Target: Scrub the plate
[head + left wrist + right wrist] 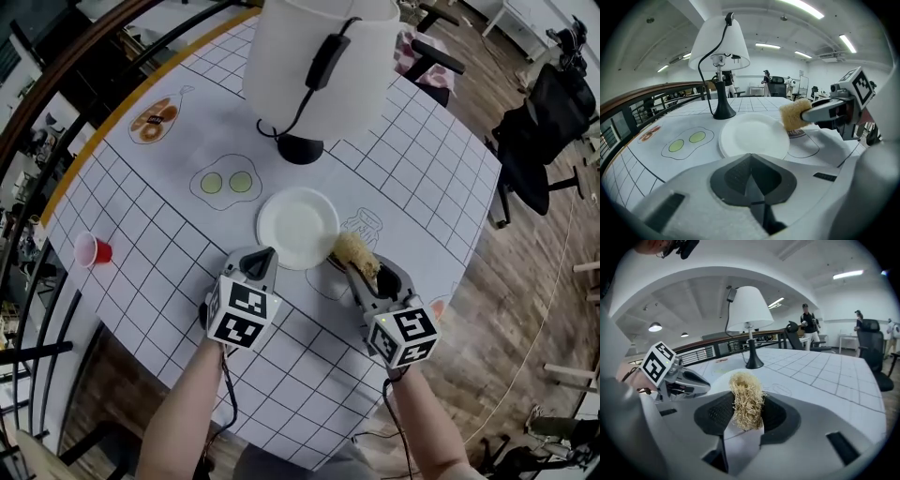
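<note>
While the white plate (297, 225) lies flat near the middle of the round table (169, 291), both grippers sit at its near edge. Seen from the head view, the left gripper (265, 255) points at the plate's rim from about 7 o'clock, its tip just beside the rim. In the left gripper view its (752, 180) jaws are pressed together with nothing between them, and the plate (752, 136) lies straight ahead of them.

At about 4 o'clock of the plate, the right gripper (361, 274) is clamped on a tan, fibrous scrubber (355, 253). The right gripper view shows that scrubber (746, 399) standing upright, pinched at its lower end between the jaws of the right gripper (745, 425). From the left gripper view the scrubber (793, 115) is at the plate's right rim; whether it touches the plate cannot be made out.

A lamp (319, 56) with a white shade stands at 12 o'clock of the plate, its black foot (300, 147) near the rim. A printed pair of fried eggs (227, 182) lies at 10 o'clock. A red cup (92, 250) lies on its side at 9 o'clock, well apart, near the table's edge.
</note>
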Action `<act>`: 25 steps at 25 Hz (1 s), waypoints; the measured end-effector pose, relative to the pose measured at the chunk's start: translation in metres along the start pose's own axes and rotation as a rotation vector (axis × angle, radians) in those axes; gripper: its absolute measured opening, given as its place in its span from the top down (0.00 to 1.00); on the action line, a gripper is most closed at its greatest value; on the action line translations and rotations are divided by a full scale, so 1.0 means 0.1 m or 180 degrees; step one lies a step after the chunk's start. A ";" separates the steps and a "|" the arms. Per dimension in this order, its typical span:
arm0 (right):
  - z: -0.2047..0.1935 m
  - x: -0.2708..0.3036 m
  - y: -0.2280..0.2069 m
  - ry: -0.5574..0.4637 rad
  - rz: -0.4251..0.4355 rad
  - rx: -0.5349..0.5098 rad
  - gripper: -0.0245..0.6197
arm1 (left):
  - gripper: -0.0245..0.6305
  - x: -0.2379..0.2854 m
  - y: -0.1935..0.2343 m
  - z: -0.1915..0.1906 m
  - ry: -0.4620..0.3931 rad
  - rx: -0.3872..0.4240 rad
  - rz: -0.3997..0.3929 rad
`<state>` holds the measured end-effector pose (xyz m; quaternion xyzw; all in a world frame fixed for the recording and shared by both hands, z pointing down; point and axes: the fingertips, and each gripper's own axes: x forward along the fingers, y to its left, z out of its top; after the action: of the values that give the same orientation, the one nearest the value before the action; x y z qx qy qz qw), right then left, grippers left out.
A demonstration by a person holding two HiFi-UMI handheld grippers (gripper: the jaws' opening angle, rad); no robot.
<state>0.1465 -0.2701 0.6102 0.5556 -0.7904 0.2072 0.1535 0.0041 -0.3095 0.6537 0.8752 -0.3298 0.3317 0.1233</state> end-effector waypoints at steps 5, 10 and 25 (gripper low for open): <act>0.05 -0.18 -0.43 -0.0043 -0.0358 0.0081 0.72 | 0.94 -0.07 0.04 0.04 -0.0083 -0.0295 -0.0082; 0.28 -0.52 -0.43 -0.0118 -0.0438 -0.0031 0.72 | 0.94 -0.60 0.22 0.22 -0.0485 -0.0677 0.0221; 2.07 -1.77 0.36 -0.1099 -0.0120 -0.0484 0.72 | 0.94 -2.76 0.07 1.88 -0.1564 -0.0186 0.0818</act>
<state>0.1697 -0.2184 0.3409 0.5845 -0.8078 0.0455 0.0609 -0.0618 -0.2603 0.3300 0.8765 -0.4675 0.1128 0.0218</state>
